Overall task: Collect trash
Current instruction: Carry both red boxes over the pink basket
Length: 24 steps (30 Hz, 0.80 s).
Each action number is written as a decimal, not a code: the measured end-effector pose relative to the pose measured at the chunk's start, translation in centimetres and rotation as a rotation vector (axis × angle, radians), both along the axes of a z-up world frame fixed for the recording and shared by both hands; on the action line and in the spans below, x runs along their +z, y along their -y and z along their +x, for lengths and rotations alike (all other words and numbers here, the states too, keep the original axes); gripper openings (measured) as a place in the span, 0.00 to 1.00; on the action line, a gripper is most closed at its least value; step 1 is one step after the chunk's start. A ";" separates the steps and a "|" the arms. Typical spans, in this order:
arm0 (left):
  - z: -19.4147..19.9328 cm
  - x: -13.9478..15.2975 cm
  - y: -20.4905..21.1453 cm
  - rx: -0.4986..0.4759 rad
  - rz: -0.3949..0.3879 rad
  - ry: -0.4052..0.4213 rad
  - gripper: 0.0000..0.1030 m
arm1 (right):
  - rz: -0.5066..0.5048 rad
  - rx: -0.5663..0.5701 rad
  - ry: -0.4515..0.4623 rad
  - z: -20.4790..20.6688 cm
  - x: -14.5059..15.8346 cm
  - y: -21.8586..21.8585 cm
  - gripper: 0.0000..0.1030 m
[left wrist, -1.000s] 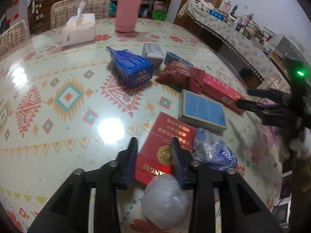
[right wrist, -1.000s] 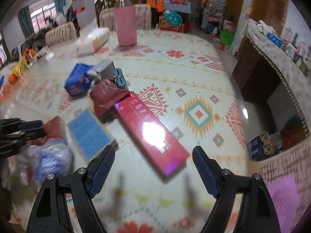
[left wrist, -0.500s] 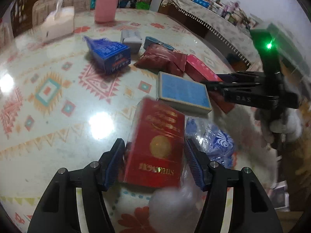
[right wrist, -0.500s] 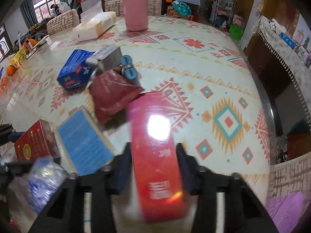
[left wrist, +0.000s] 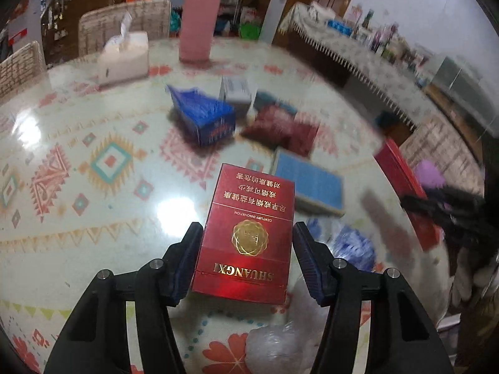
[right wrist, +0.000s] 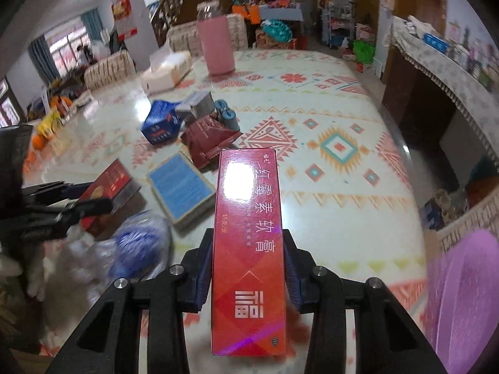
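Observation:
My left gripper (left wrist: 248, 227) has a red cigarette pack (left wrist: 249, 233) between its jaws. The jaws are closing and the pads touch both long sides of the pack. My right gripper (right wrist: 248, 233) is shut on a long red box (right wrist: 249, 243), held clear of the patterned table (right wrist: 343, 187). Still lying on the table are a flat blue box (left wrist: 308, 187), a dark red pouch (left wrist: 280, 127), a blue carton (left wrist: 205, 115), a small grey box (left wrist: 235, 93) and a crumpled blue-and-white plastic bag (right wrist: 137, 243). The right wrist view shows the left gripper (right wrist: 62, 199) at the left edge.
A pink bottle (left wrist: 198, 31) and a tissue box (left wrist: 123, 59) stand at the table's far side. A clear plastic lump (left wrist: 280, 336) lies under my left gripper. Chairs ring the table. A purple object (right wrist: 461, 296) sits beyond the near right edge.
The left jaws widened around the red cigarette pack and now grip it squarely. The right jaws shut on the long red box, which has come off the table toward the camera.

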State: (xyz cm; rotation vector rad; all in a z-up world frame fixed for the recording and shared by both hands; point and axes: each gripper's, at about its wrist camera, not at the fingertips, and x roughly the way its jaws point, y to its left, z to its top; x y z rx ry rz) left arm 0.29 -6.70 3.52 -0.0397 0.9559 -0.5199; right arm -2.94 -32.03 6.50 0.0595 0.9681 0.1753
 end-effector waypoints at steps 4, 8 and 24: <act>0.0 1.2 -0.3 0.029 -0.027 0.038 0.56 | 0.040 -0.051 0.047 -3.3 1.8 1.8 0.42; -0.7 2.8 0.0 0.039 -0.043 0.068 0.56 | 0.075 -0.111 0.087 -6.1 3.2 4.0 0.42; -4.9 8.4 16.4 -0.285 -0.056 0.096 0.57 | 0.156 -0.394 0.191 -14.5 4.4 16.0 0.42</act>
